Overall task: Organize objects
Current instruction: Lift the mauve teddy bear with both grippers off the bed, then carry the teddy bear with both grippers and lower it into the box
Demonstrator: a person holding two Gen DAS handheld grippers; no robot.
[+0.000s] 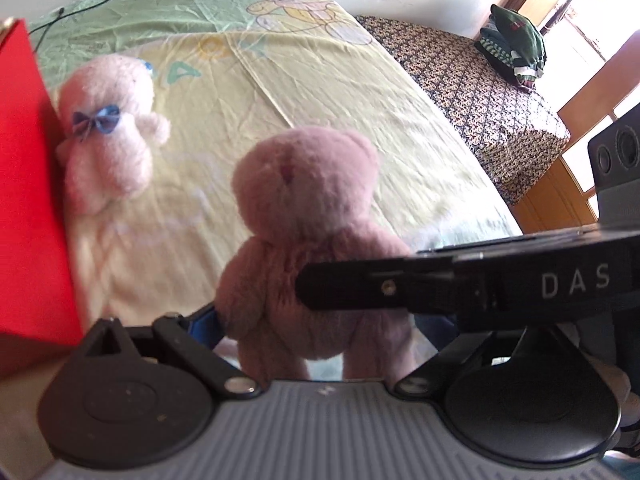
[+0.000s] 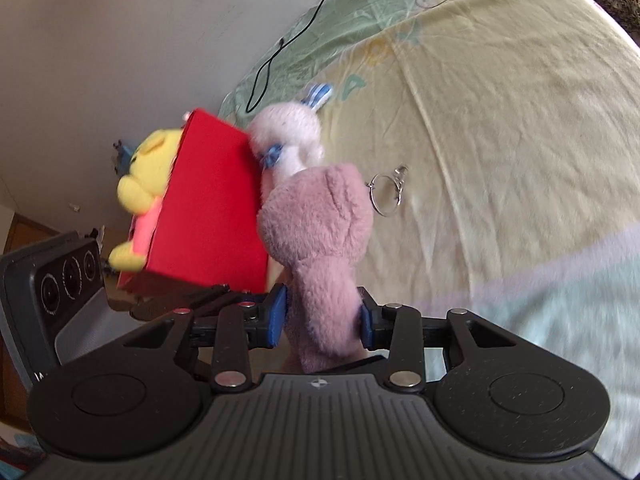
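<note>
Your right gripper [image 2: 324, 318] clamps the mauve bear [image 2: 320, 240] over a yellow-green sheet [image 2: 500, 140]; left gripper [image 1: 304, 320] state unclear. Red box [image 2: 212, 204] nearby, white wall [image 2: 100, 40] behind.

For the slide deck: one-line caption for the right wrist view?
Right gripper clamps a mauve teddy beside the red box holding a yellow plush.

Bright daylight from the window [image 1: 576, 36], fisheye bending at edges, slight motion blur.
</note>
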